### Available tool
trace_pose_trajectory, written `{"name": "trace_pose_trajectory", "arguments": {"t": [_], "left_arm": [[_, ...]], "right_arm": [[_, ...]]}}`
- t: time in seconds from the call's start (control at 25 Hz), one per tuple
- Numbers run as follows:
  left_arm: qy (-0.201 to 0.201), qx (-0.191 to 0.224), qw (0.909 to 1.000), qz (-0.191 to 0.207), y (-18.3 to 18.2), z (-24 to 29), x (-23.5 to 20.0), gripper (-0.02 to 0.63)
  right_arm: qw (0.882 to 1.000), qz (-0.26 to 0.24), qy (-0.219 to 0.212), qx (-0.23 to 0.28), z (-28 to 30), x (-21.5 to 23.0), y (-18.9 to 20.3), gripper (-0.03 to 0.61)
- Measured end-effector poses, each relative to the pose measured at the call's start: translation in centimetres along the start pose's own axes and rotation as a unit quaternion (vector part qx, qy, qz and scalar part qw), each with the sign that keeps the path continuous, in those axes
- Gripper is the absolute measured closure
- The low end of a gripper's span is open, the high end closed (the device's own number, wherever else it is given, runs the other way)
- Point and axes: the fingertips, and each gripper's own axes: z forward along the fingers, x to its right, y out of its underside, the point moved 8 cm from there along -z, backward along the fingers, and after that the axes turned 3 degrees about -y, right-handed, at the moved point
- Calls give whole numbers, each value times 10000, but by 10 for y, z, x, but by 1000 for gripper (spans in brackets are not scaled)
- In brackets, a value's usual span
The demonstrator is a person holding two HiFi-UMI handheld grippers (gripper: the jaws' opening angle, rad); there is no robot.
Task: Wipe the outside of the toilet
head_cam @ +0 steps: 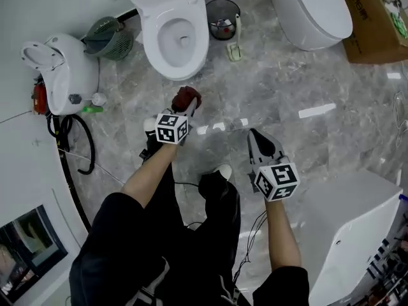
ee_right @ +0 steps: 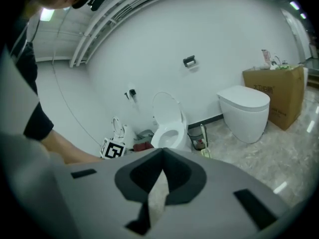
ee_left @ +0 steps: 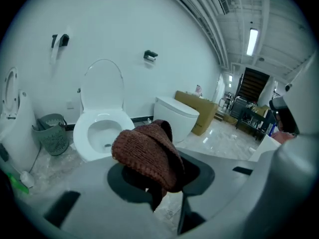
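Toilet [head_cam: 153, 46] against the wall — basket [head_cam: 109, 38] at its left, bin [head_cam: 211, 14] at its right, second toilet [head_cam: 312, 11] beyond.

Black short sleeves [head_cam: 280, 289] and black trousers [head_cam: 197, 254] are worn. The grey left gripper [head_cam: 187, 102] and right gripper [head_cam: 256, 138] each carry a black-and-white marker cube [head_cam: 172, 127]; a thin black cable [head_cam: 250, 238] seems attached.

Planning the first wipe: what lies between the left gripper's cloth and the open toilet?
Only bare marble floor, as the head view shows: a short strip separates the brown cloth in the left gripper from the toilet bowl.
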Motion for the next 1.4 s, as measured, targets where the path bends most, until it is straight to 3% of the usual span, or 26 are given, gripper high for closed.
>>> {"name": "trace_pose_trajectory", "arguments": {"t": [0.16,0.36,0.64,0.88,1.4], "left_arm": [[-161,320,9993,-145,-54,-28,22,500],[-334,569,9971,-378,-92,-39,32,499],[-642,730,9931,-650,-118,-5,26,499],[-896,769,9896,-825,-139,42,14,499],[-1428,836,9774,-1313,-162,107,-14,499]], "right_arm": [[9995,-279,-100,-118,-22,-1,-47,577],[9990,-405,-164,-125,-12,-2,-100,577],[9940,-801,-635,-387,51,11,-167,577],[9814,-1273,-1086,-944,111,37,-199,577],[9720,-1500,-1319,-1235,197,94,-251,577]]}}
